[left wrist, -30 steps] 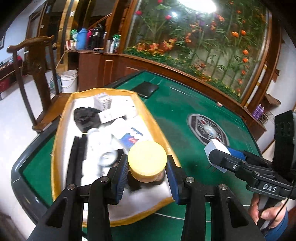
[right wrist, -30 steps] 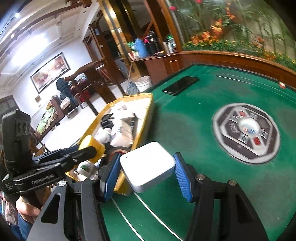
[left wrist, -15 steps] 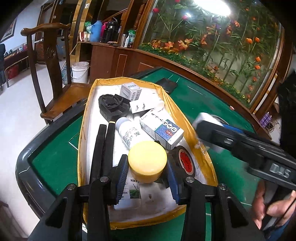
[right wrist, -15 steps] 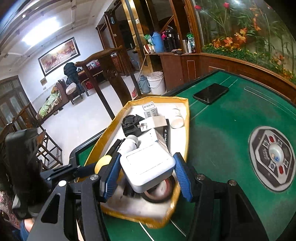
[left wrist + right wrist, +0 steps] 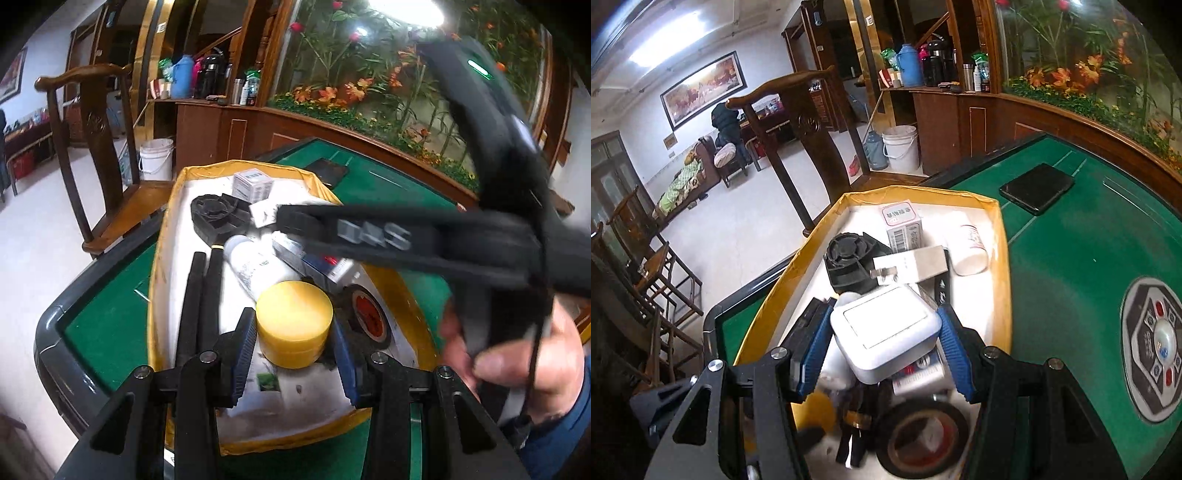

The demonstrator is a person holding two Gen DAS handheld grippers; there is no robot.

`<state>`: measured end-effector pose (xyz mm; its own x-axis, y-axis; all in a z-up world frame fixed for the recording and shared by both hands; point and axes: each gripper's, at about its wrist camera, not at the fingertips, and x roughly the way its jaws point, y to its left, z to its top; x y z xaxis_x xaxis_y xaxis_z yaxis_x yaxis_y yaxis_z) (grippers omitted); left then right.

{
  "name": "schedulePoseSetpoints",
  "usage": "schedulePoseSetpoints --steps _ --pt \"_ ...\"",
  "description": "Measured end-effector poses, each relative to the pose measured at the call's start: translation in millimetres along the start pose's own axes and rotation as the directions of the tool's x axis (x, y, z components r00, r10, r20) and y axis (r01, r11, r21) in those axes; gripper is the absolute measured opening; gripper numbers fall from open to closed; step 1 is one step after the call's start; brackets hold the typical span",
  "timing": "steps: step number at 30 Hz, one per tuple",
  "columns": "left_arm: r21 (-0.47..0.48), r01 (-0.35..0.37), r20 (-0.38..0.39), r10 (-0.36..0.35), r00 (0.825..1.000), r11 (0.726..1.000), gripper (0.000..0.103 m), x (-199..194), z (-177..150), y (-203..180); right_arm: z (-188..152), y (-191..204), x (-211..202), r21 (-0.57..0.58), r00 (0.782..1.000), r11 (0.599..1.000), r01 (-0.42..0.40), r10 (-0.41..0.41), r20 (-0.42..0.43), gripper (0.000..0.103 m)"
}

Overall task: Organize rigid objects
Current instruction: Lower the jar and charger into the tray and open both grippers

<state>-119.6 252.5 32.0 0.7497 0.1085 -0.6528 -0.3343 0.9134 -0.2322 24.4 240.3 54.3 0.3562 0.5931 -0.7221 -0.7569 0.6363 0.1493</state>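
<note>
The left gripper (image 5: 293, 338) is clamped on a round yellow jar (image 5: 294, 323), its blue pads pressed against the jar's sides, and holds it over the near end of a yellow-rimmed tray (image 5: 160, 258) that sits on the green table (image 5: 107, 328). The right gripper (image 5: 884, 349) is clamped on a white square box (image 5: 886, 332), held tilted above the middle of the same tray (image 5: 1003, 258). Inside the tray lie a black fan-like part (image 5: 849, 264), a white bottle (image 5: 255, 267) on its side, a small carton with a barcode (image 5: 903, 225), a white cup (image 5: 971, 251) lying down, a blue and white carton (image 5: 919, 373) and a roll of black tape (image 5: 923, 439) at the near end. In the left wrist view the right gripper's black body (image 5: 406, 240) crosses over the tray, blurred, with the person's hand (image 5: 517, 354) around its handle. A black phone (image 5: 1036, 188) lies on the table beyond the tray, well apart from it, and a wooden chair (image 5: 92, 155) stands beside the table.
</note>
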Motion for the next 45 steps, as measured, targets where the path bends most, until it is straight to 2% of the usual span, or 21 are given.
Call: schedulePoseSetpoints --steps 16,28,36,39,42,44,45 --pt "0.086 -0.101 0.085 0.094 0.992 0.991 0.043 2.2 -9.5 -13.7 17.2 15.8 34.9 -0.064 0.999 0.998 -0.001 -0.002 -0.047 0.057" --pt "0.081 -0.125 0.102 0.117 0.988 0.989 0.043 6.1 -7.4 -7.9 24.1 23.8 51.2 -0.095 0.997 0.995 0.001 -0.008 -0.072 0.057" --pt "0.074 -0.120 0.078 0.114 0.990 0.990 0.043 10.5 -6.9 -7.4 23.8 28.7 56.0 -0.124 0.996 0.992 0.004 -0.015 -0.085 0.057" --pt "0.084 -0.119 0.079 0.112 0.991 0.989 0.044 9.8 -6.9 -10.0 24.0 27.4 52.0 -0.125 0.997 0.992 0.001 -0.011 -0.080 0.060" --pt "0.076 -0.116 0.085 0.110 0.990 0.990 0.059 7.1 -6.0 -11.2 25.3 24.3 43.9 -0.120 0.998 0.993 -0.002 -0.005 -0.059 0.065" --pt "0.061 -0.109 0.092 0.103 0.990 0.992 0.073 3.4 -5.0 -10.6 24.6 22.8 34.4 -0.128 0.999 0.992 -0.001 -0.005 -0.041 0.066" --pt "0.058 -0.105 0.098 0.099 0.990 0.993 0.076 1.5 -5.0 -11.0 23.9 21.7 29.9 -0.131 0.999 0.991 0.000 -0.005 -0.034 0.066"
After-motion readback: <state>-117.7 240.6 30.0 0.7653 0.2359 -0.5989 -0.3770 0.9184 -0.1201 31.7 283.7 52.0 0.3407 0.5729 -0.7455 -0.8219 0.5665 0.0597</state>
